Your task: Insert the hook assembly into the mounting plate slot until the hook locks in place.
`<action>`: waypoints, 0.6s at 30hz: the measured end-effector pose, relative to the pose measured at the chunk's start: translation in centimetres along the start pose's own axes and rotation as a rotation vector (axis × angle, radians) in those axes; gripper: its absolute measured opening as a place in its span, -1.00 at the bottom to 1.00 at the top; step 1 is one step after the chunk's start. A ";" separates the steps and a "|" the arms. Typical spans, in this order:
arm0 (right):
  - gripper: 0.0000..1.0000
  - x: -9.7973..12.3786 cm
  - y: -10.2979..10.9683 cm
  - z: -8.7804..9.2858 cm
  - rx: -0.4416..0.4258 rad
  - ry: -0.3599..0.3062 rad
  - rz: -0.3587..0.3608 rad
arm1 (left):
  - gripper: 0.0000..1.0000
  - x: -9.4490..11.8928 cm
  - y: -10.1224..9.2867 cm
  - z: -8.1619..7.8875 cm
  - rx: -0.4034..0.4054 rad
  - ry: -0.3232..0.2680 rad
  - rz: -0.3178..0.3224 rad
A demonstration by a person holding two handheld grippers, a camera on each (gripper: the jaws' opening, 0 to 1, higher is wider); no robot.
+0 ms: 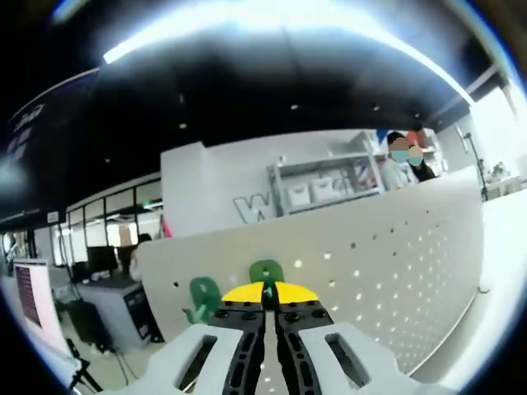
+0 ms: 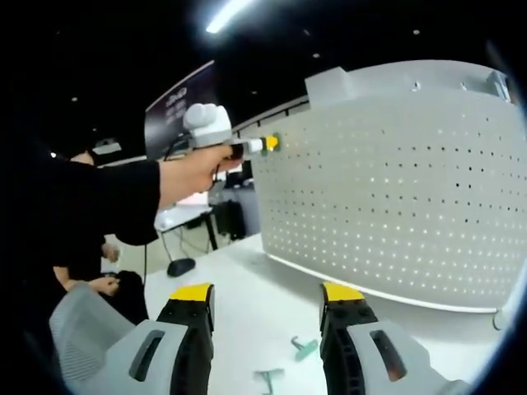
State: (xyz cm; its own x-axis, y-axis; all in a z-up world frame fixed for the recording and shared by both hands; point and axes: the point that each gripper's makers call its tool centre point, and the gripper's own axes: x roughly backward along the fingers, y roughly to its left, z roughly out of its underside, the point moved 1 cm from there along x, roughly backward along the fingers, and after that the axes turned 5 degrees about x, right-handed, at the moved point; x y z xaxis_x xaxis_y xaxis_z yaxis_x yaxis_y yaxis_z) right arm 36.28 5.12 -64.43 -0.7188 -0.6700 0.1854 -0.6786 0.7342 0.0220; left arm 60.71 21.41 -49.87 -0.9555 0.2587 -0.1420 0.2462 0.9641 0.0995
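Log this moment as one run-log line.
left gripper: shut on green hook, at pegboard | right gripper: open, idle | spare hooks on table

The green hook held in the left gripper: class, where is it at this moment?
In the left gripper view the green hook sits at the tips of the shut jaws, against the white pegboard, right of another green hook on the board.

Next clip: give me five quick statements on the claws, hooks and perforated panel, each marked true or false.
1. The left claw is shut on a green hook. True.
2. The right claw is holding a hook. False: it is open, nothing between its jaws.
3. A second green hook sits on the panel's edge beside the left claw. True.
4. The perforated panel lies flat on the table. False: it stands upright.
5. Two green pieces lie on the white table. True.
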 end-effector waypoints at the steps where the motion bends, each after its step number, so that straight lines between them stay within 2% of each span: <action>1: 0.03 0.0 0.0 0.0 0.000 -0.001 0.001 | -0.96 0.0 0.0 0.0 -0.004 -0.001 0.000; 10: 0.02 0.1 -0.1 0.2 -0.010 0.003 0.000 | -0.95 -0.1 -0.2 0.0 -0.061 -0.005 -0.005; 12: 0.02 0.0 -0.1 0.3 -0.011 0.004 -0.004 | -0.95 -0.1 -0.3 0.0 -0.089 -0.002 -0.011; 13: 0.01 0.0 -0.1 0.3 -0.012 0.004 -0.004 | -0.95 -0.2 -0.3 0.2 -0.144 0.014 -0.017; 14: 0.01 0.0 -0.1 0.3 -0.013 0.005 -0.004 | -0.95 -0.3 -0.3 0.0 -0.172 0.002 -0.021; 18: 0.01 0.1 -0.3 0.4 -0.021 0.004 -0.001 | -0.95 -0.2 -0.4 0.2 -0.156 0.004 -0.019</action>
State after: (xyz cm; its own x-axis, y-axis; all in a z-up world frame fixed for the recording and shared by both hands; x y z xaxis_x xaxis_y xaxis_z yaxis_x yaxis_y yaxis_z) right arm 36.34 4.84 -64.81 -0.7173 -0.6705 0.1895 -0.6761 0.7355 0.0429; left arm 60.87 20.96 -50.07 -0.9605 0.2396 -0.1414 0.1999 0.9478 0.2486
